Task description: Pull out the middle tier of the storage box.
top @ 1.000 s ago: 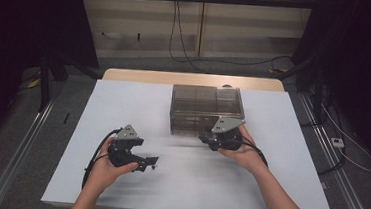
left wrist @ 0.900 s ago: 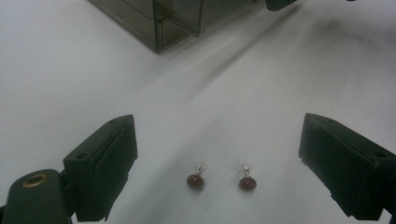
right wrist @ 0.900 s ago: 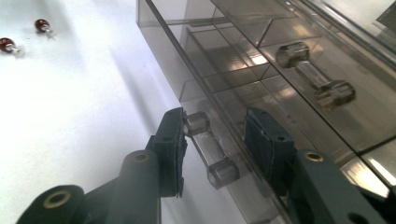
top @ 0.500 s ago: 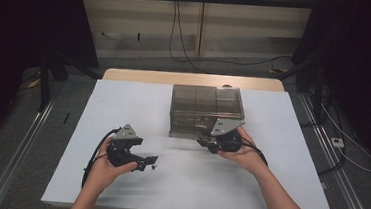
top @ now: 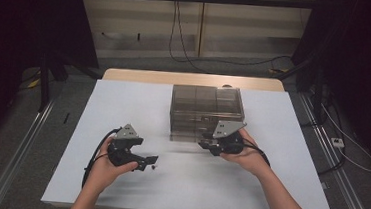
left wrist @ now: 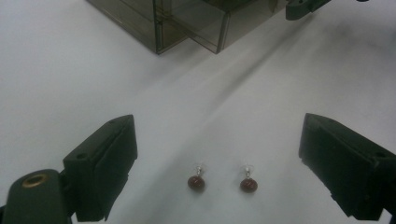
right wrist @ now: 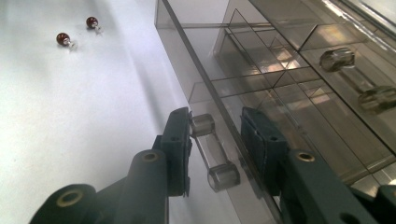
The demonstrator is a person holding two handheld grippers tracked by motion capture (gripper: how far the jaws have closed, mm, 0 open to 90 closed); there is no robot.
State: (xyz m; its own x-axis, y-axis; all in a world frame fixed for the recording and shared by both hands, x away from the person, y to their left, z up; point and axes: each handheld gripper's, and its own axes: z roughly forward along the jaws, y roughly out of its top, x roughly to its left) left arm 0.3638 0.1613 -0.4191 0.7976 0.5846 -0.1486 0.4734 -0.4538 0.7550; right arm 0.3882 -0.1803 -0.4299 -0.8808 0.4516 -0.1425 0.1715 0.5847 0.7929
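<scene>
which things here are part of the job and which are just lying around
In the job:
- two red earrings, between the open left hand-held gripper
- clear drawer box
- drawer handle, between the right hand-held gripper

Lying about:
- cables on the floor
- white table cover, only the work surface

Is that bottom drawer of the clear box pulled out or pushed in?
Pulled out partway: the drawer juts past the box front, the right gripper around its handle.
</scene>
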